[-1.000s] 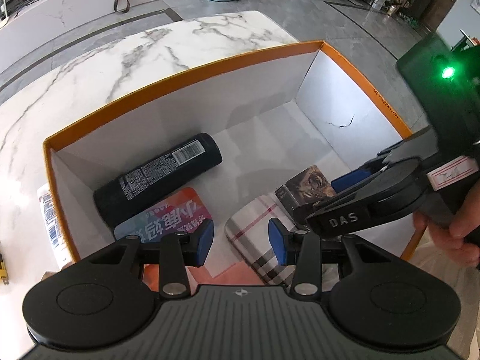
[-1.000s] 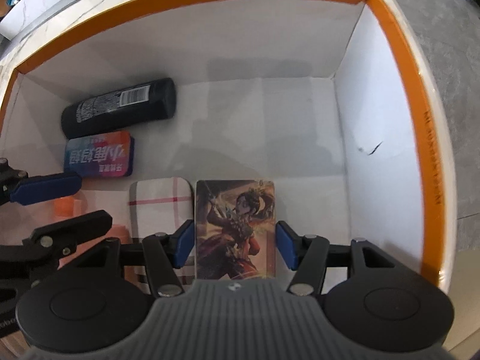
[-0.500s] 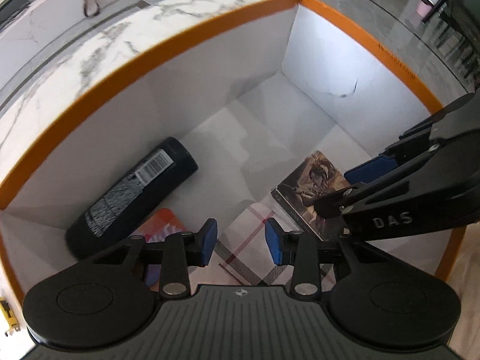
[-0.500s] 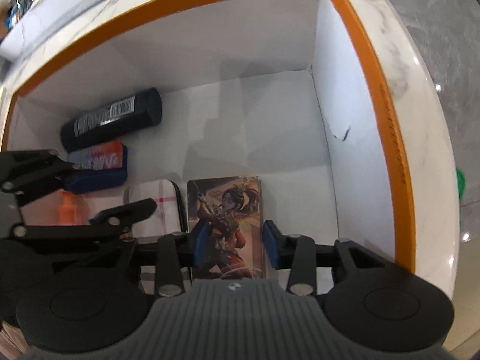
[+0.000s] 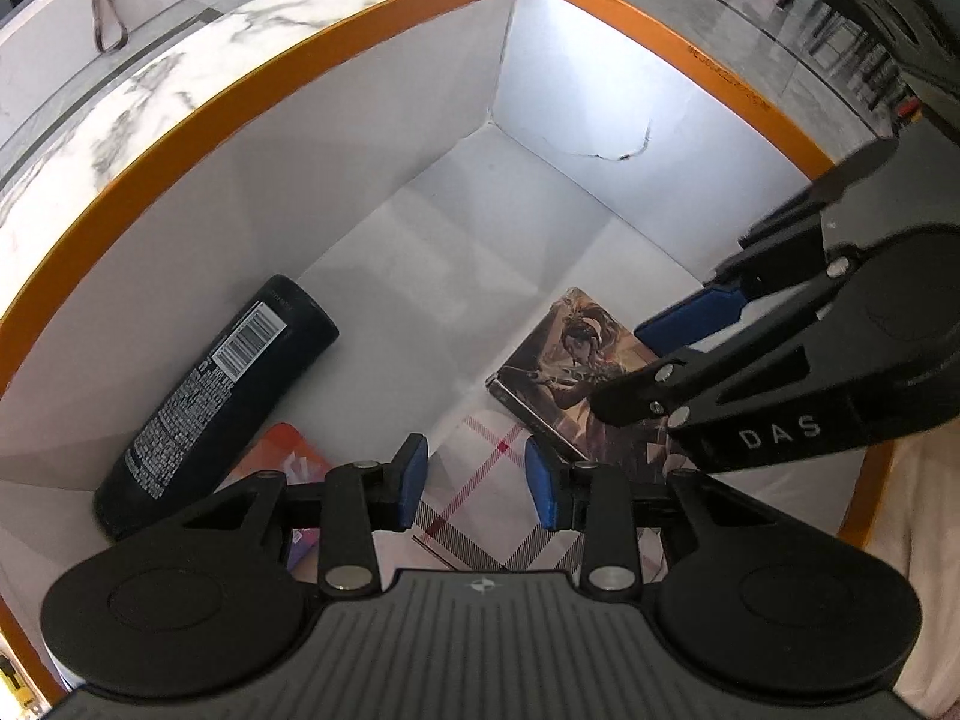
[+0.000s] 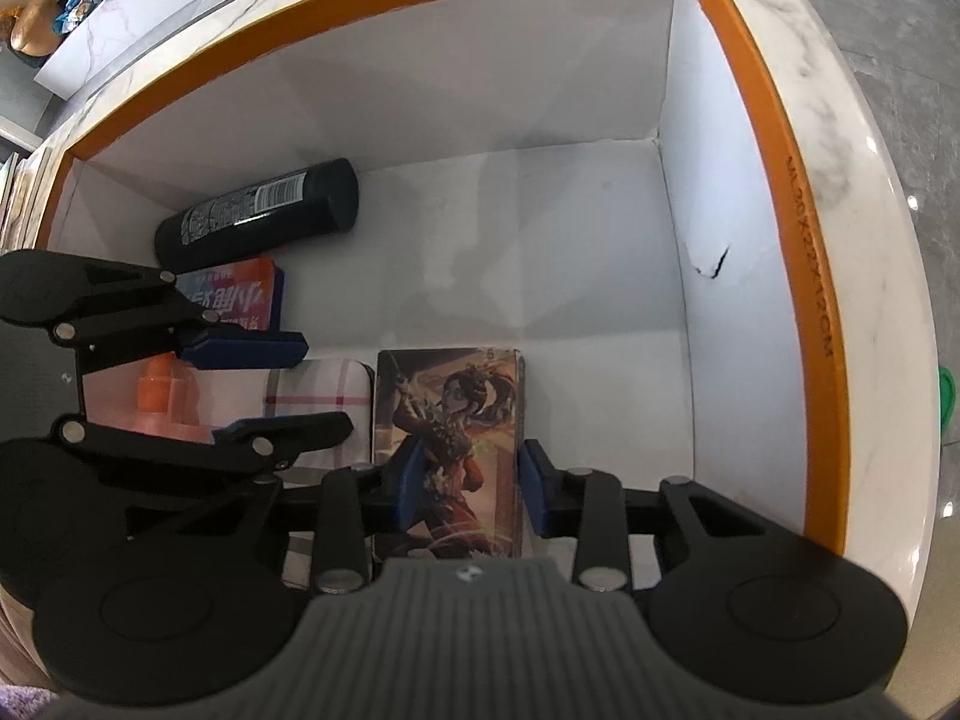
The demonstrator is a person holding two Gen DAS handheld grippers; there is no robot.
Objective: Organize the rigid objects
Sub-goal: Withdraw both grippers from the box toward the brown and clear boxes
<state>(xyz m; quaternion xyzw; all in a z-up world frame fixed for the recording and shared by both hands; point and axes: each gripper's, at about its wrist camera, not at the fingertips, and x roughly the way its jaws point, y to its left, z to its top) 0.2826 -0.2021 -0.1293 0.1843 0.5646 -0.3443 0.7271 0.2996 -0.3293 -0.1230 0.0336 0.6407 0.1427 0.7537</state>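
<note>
The right claw (image 6: 468,489) is closing over the picture box (image 6: 450,420), its blue pads at the box's two long edges; contact is hard to judge. The left claw (image 5: 475,483) is closing too, nothing gripped, the plaid tin (image 5: 480,480) beneath it. Just left of that tin lies an orange packet (image 6: 237,294), beyond it one black can (image 5: 216,402). All four things lie in one orange-rimmed box (image 6: 762,120) on a marble table (image 5: 138,90).

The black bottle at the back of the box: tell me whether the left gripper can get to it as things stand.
Probably yes. The black bottle lies uncovered on the box floor, nothing on top. The left gripper, jaws closing over the plaid case, would have to shift sideways; the right gripper is farther off.
</note>
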